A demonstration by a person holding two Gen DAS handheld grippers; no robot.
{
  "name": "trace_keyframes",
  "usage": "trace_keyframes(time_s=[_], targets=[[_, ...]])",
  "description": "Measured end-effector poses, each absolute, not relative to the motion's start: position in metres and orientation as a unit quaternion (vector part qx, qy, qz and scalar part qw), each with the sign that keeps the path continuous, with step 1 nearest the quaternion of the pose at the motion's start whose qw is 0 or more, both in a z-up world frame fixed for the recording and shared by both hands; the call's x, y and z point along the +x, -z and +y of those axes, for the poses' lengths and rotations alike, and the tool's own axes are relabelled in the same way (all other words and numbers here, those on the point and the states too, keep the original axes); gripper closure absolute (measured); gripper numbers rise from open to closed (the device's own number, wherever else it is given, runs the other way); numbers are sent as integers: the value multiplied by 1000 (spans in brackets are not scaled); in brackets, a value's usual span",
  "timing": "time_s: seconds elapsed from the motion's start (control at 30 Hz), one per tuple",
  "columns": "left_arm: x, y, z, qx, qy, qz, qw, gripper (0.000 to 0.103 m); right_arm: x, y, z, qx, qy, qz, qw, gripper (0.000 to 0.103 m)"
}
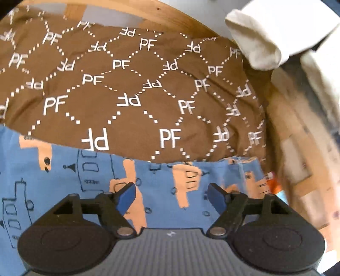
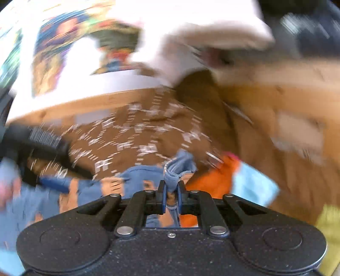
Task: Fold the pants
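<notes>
Blue patterned pants (image 1: pixel 161 191) lie spread on a brown printed bedspread (image 1: pixel 127 85). The left gripper (image 1: pixel 171 196) hovers above them, jaws wide. The right gripper (image 2: pixel 171 196) has its jaws clamped on a bunched edge. Folding seems barely begun; most remains.

Ahead of your left gripper (image 1: pixel 171 196) the brown blanket (image 1: pixel 136 89) lies flat and open. A white pillow (image 1: pixel 265 36) and the wooden bed frame (image 1: pixel 182 19) block the far right.
</notes>
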State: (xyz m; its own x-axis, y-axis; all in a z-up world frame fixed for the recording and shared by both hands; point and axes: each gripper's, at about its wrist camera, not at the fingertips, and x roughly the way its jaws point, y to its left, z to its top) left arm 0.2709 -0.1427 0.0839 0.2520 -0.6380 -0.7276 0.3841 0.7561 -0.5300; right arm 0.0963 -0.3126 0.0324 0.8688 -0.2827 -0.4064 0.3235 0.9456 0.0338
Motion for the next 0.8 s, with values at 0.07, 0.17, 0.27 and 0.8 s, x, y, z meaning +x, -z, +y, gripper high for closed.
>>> trace_keyframes(time_s=[0.07,0.17,0.27,0.8], targets=[[276,-87,-141,-143,346,528,762,22,98,-32,-291,-14,135,202,970,93],[278,-87,-152,-148,379,542,736,21,101,-28,-266,-87,102,210,968,93],[275,-85,-169,-149,415,553,707,18,105,-20,-247,-138,81,228,961,93],[209,-112,-297,234,470,449,723,28,104,-3,-239,-168,66,262,948,91]])
